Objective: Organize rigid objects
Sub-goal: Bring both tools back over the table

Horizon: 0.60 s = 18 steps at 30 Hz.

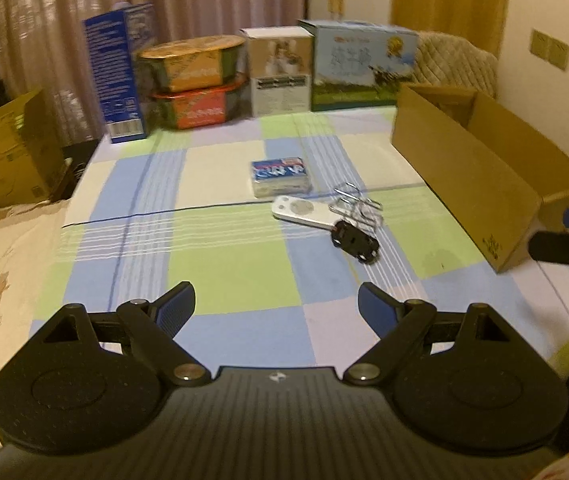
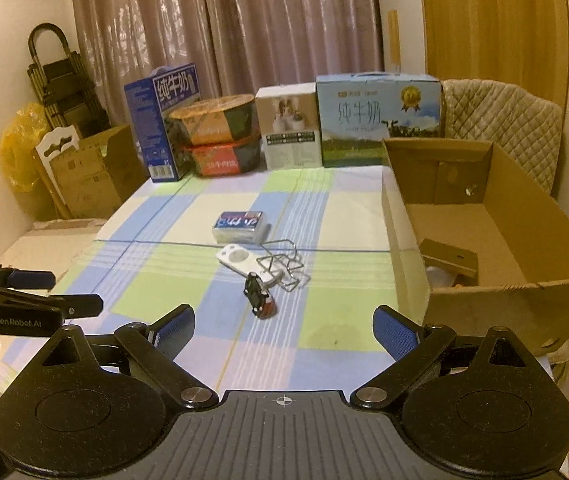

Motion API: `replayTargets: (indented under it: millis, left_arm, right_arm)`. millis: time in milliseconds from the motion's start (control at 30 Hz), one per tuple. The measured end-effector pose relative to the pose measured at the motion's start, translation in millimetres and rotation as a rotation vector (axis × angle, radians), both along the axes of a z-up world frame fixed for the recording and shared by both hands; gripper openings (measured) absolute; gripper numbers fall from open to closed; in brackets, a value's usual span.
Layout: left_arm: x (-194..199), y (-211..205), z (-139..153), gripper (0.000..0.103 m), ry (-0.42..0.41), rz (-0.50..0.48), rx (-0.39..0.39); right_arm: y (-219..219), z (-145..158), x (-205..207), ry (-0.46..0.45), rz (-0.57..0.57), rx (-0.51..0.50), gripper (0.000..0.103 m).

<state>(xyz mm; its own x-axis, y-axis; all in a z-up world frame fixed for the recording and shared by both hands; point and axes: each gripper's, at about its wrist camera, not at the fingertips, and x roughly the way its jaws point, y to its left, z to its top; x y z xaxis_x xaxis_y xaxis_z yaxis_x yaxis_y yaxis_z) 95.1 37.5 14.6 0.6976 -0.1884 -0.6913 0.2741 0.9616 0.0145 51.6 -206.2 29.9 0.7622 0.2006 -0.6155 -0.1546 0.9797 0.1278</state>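
Observation:
A small blue box point(image 1: 280, 177) point(image 2: 240, 225), a flat white tool point(image 1: 302, 210) point(image 2: 244, 262), a bent wire piece point(image 1: 358, 206) point(image 2: 288, 266) and a small black toy car point(image 1: 356, 242) point(image 2: 259, 294) lie mid-table on the checked cloth point(image 1: 224, 264) point(image 2: 204, 292). An open cardboard box point(image 1: 484, 168) point(image 2: 496, 232) stands to their right, with some items inside. My left gripper point(image 1: 276, 308) is open and empty, short of the objects. My right gripper point(image 2: 284, 326) is open and empty, just short of the toy car.
Milk cartons point(image 2: 378, 118), stacked round tubs point(image 2: 220, 138) and a white box point(image 2: 290, 130) line the table's far edge. A padded chair point(image 2: 504, 120) stands behind the cardboard box. More cardboard boxes point(image 1: 8, 152) sit left of the table. The other gripper shows at each view's edge.

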Motion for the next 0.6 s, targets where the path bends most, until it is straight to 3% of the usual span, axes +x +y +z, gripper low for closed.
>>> replayTargets:
  millis: [133, 400, 500, 600]
  left_arm:
    - [12.5, -9.3, -15.1, 0.086, 0.009, -0.084, 0.014]
    - [52.0, -27.0, -51.7, 0.086, 0.025, -0.219, 0.002]
    - [72.4, -34.3, -65.9, 0.086, 0.034, -0.278, -0.02]
    - [90.5, -44.2, -80.5, 0.086, 0.026, -0.341, 0.005]
  right_arm:
    - [3.5, -13.0, 13.9, 0.019, 0.011, -0.013, 0.089]
    - [7.5, -46.5, 58.4, 0.074, 0.03, -0.022, 0.046]
    - [6.0, -59.6, 79.0, 0.092, 0.029, -0.024, 0.041]
    - [6.8, -70.2, 98.6, 0.102, 0.032, -0.041, 0.037]
